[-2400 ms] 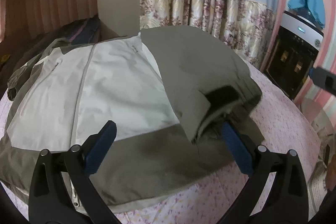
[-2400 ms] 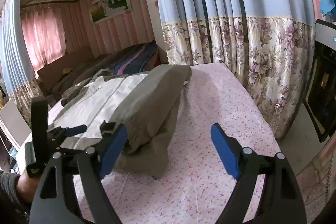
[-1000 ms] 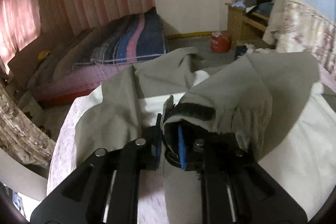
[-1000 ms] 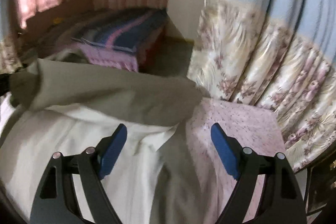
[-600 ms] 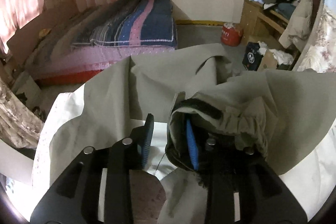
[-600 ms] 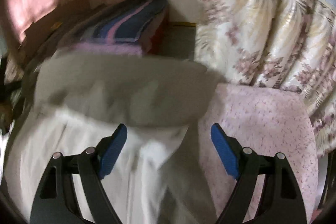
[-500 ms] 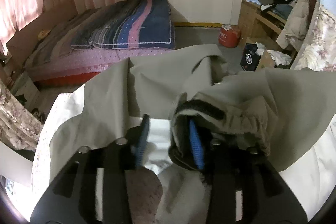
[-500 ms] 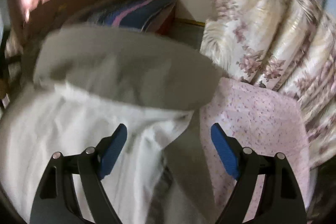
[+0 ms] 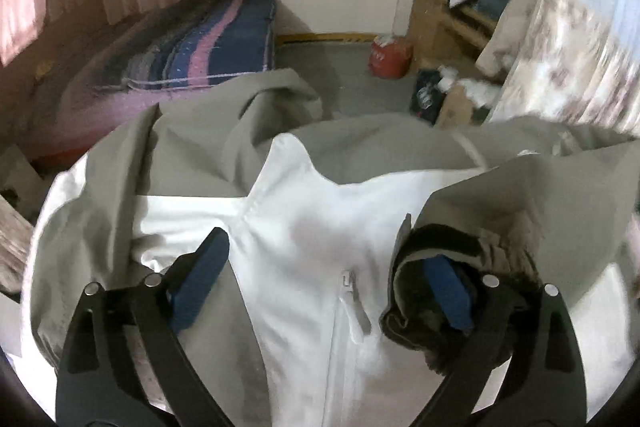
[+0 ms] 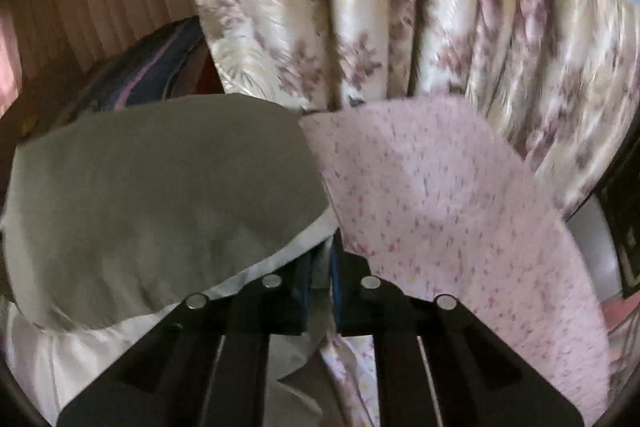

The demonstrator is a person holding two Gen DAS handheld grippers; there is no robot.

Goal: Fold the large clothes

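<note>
The grey-and-white jacket is spread on the pink floral sheet. The left gripper is opening, its cuff at 3 o'clock draped over one finger. The right gripper is closing on the jacket's edge.

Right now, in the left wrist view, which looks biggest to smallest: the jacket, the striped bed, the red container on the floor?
1. Jacket, though it lies nearest the camera.
2. Striped bed.
3. Red container, farthest back, so its true size is unsure.
</note>
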